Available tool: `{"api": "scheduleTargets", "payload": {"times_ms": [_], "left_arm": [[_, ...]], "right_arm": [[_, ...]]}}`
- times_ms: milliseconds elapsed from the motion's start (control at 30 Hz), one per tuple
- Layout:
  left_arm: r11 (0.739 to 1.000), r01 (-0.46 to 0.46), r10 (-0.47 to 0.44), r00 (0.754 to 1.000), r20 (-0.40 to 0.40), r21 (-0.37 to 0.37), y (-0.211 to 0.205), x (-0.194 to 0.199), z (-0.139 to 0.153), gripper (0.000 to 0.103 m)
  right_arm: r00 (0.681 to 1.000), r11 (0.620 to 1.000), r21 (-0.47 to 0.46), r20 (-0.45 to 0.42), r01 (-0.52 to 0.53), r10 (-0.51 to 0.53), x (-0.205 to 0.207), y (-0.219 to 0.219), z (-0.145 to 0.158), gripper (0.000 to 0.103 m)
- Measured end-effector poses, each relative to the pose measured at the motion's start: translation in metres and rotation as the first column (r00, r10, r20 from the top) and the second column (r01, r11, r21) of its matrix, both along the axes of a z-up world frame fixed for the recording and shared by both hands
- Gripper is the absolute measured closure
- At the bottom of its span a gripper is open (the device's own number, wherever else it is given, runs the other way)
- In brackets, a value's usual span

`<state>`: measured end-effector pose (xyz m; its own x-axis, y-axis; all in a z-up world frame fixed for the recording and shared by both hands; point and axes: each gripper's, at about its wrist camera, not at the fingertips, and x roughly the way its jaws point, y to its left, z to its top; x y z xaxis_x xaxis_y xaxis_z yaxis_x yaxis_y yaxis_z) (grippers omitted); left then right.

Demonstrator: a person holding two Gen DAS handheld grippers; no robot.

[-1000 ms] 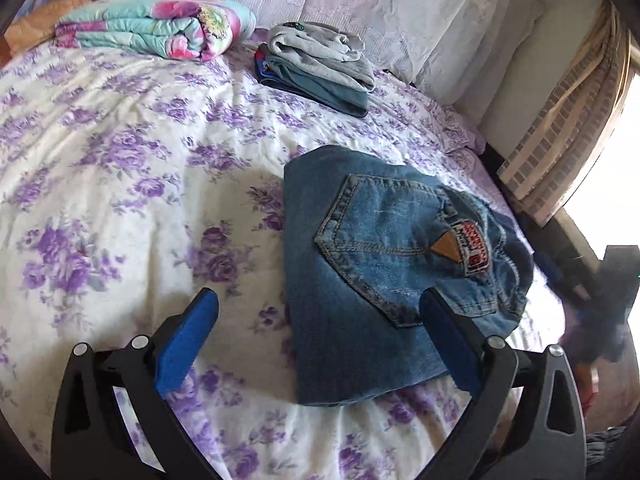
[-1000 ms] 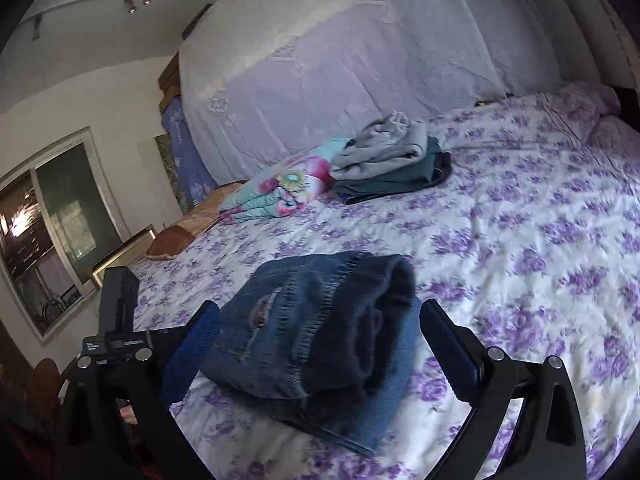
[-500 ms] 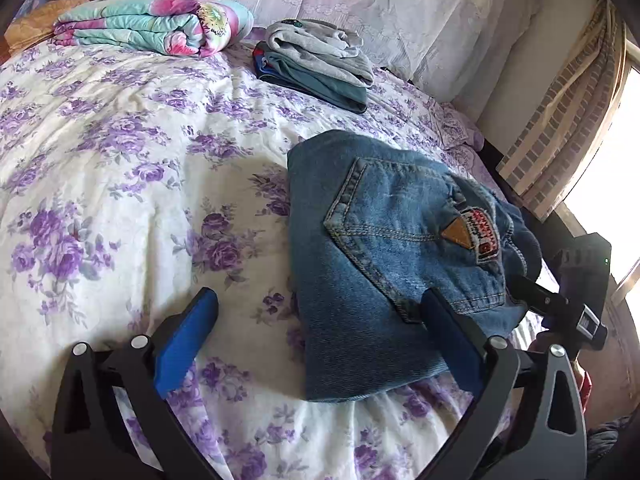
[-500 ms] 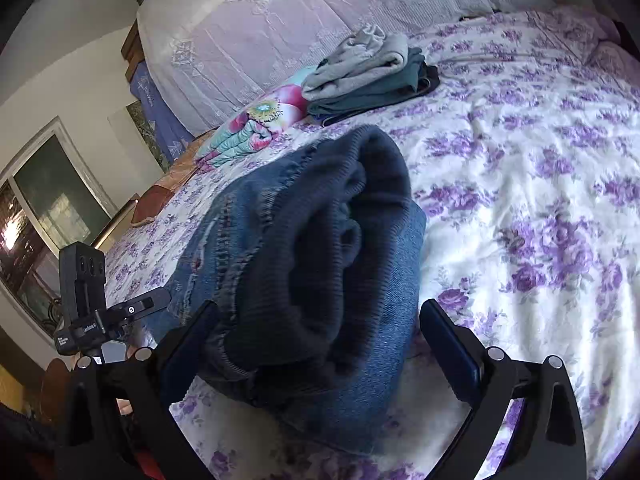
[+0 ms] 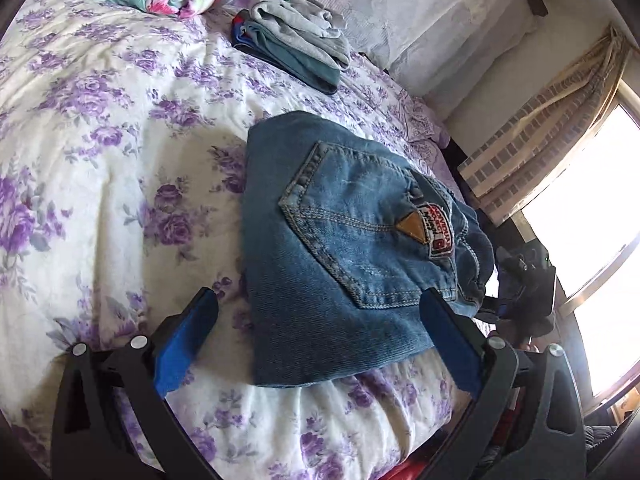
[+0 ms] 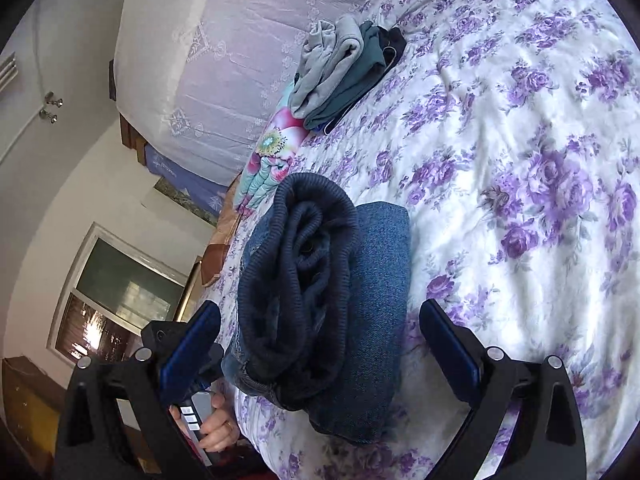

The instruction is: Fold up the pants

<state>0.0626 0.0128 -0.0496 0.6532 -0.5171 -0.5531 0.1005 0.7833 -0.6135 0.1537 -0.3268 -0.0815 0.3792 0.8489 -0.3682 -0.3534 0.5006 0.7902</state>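
The folded jeans lie near the bed's front edge, with bare floral cover stretching towards the headboard. The left gripper and right gripper both stand with jaws wide apart, holding nothing. The pocket patch's lettering is unreadable.

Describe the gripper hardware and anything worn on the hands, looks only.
Both the left gripper and right gripper match: black angular frames with triangular cut-outs, round silver pivot screws, and flat blue pads lining the fingers. No cables show. In the right wrist view the person's hand wears a thin ring and wraps a dark handle with small white buttons. No sleeve is visible.
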Motion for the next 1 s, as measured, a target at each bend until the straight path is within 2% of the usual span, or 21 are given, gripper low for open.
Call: {"api": "scheduleTargets", "payload": {"times_ms": [233,433,767,900,1000], "left_arm": [[0.999,0.024,-0.023,1.000,-0.016,0.046,-0.012,0.010,0.000,0.005],[0.998,0.030,-0.030,0.999,-0.012,0.050,-0.012,0.011,-0.003,0.005],[0.998,0.032,-0.032,0.999,-0.004,0.055,-0.013,0.011,-0.005,0.005],[0.998,0.033,-0.033,0.999,-0.003,0.049,-0.013,0.010,-0.005,0.005],[0.997,0.056,-0.057,0.998,0.007,0.053,-0.019,0.008,-0.001,0.009]], "right_arm": [[0.998,0.992,-0.108,-0.020,-0.059,0.057,0.016,0.022,0.005,0.003],[0.997,0.991,-0.116,-0.038,-0.074,0.070,0.027,0.029,0.002,0.003],[0.997,0.989,-0.126,-0.013,-0.078,0.077,0.035,0.038,0.000,0.003],[0.996,0.988,-0.133,0.016,-0.079,0.082,0.038,0.046,0.001,0.003],[0.995,0.985,-0.157,0.059,-0.075,0.085,0.035,0.051,0.003,0.005]]}}
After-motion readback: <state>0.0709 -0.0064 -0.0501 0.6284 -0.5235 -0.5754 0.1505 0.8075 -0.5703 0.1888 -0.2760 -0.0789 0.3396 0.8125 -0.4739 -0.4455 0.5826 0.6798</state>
